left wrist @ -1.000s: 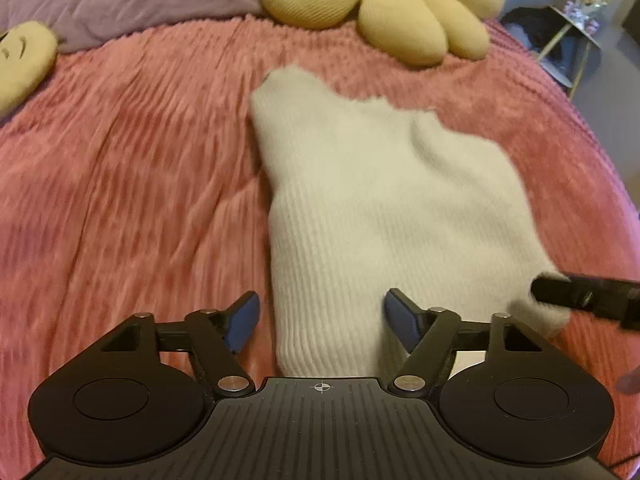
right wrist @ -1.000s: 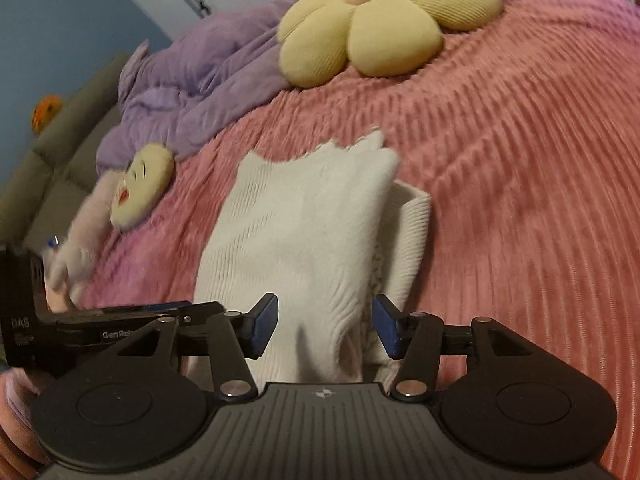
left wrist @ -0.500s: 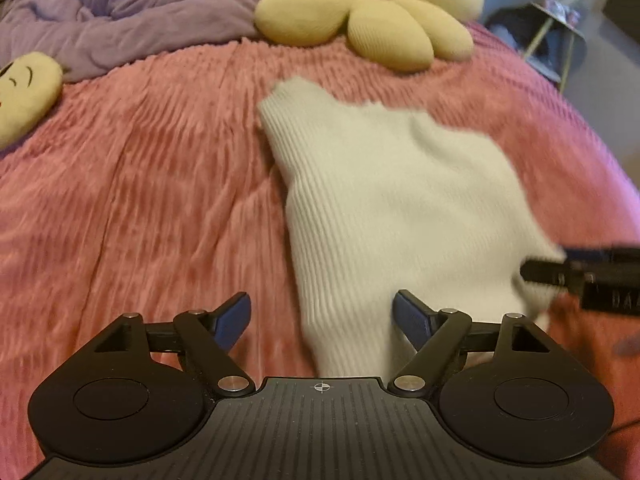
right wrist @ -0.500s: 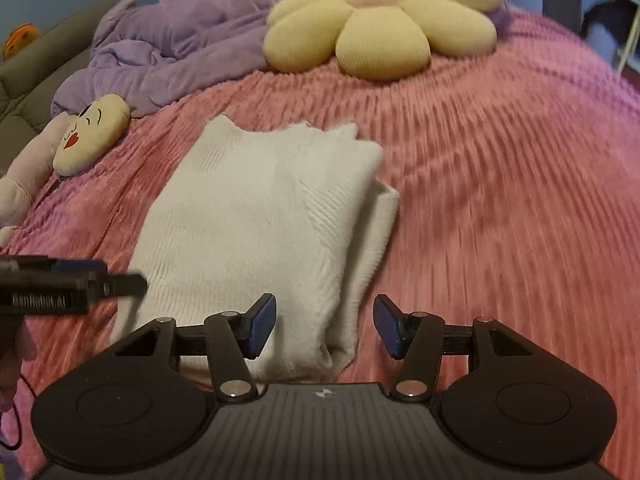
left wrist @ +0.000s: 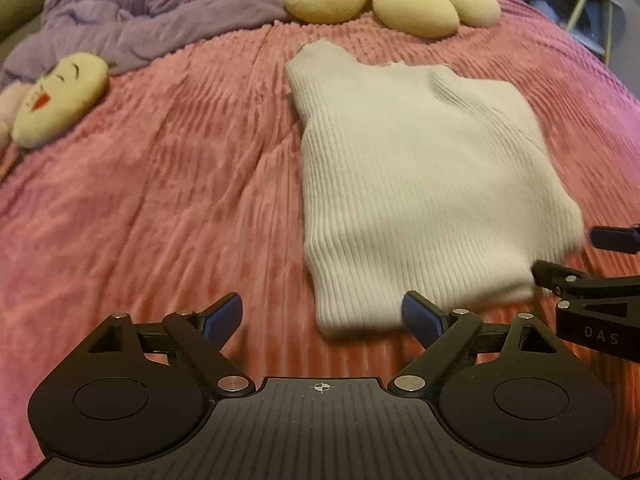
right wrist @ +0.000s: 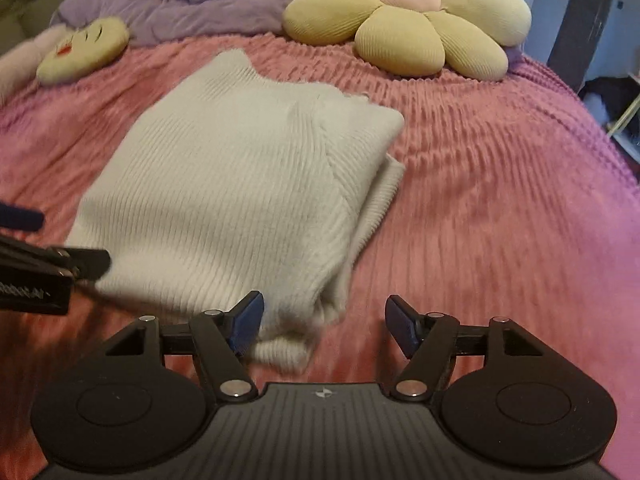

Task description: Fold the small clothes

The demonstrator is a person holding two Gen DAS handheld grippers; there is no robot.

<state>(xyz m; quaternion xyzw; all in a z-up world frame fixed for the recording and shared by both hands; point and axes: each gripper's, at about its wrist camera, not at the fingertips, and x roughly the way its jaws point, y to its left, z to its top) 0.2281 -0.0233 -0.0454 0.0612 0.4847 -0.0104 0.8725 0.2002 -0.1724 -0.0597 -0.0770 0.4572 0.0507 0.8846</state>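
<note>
Cream ribbed sweater (left wrist: 416, 184) lay folded flat on the pink ribbed bedspread (left wrist: 160, 200), roughly mid-bed, near hem edge toward both cameras. Right wrist view showed a second layer poking out under the sweater's right edge, so it was stacked at least double there.

Left gripper (left wrist: 322, 316) stood wide, jaws just been opening, nothing between the pads. Sweater's near left corner sat just ahead of the gap, right pad close to the hem, contact not clear; left pad over bare bedspread.

Right gripper (right wrist: 324, 322) was fairly wide too, jaws just been opening. Sweater's near right corner sat against the left blue pad (right wrist: 246, 320) and partly in the gap; right pad was clear of the cloth, so no grip. In the left view it came in from the right edge, fingers beside the sweater's near right corner.

Beyond the sweater: yellow flower cushion (right wrist: 408, 24) at the head of the bed, purple duvet (left wrist: 152, 12) bunched to its left, a yellow face plush (left wrist: 60, 96) well apart on the left side. Near hem of the sweater was blurred in both views
</note>
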